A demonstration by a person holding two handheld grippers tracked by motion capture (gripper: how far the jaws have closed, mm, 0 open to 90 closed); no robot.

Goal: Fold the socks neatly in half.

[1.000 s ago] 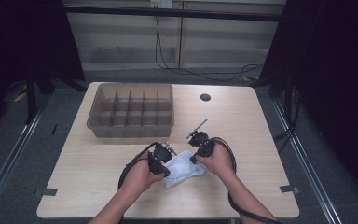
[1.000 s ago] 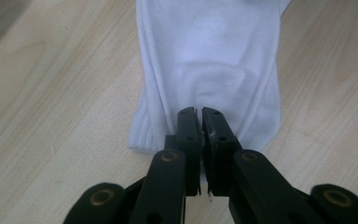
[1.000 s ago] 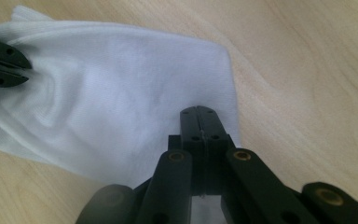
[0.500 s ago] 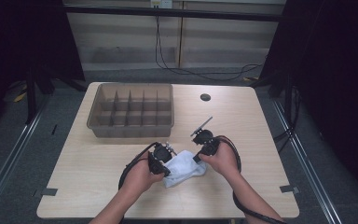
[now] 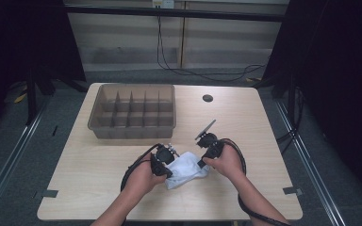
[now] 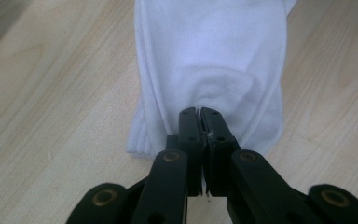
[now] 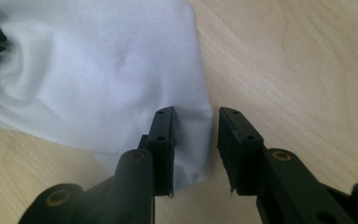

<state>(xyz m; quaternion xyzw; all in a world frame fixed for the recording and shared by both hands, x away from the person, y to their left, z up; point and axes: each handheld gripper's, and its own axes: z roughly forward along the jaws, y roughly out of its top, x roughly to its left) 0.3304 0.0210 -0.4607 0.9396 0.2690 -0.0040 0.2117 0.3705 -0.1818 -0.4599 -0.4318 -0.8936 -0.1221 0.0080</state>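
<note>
- One white sock (image 5: 187, 168) lies on the tabletop (image 5: 99, 183), just in front of the divided bin (image 5: 133, 111).
- Left hand-held gripper (image 6: 199, 112) is clamped on the sock's fabric.
- Right hand-held gripper (image 7: 195, 122) has just been opening, jaws parted, with the sock's edge between them unpinched.
- One dark disc (image 5: 208, 98) sits right of the bin.

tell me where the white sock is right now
In the high view the white sock lies on the wooden table near its front edge, between the left claw pinching it and the right claw, in front of the divided bin.
</note>
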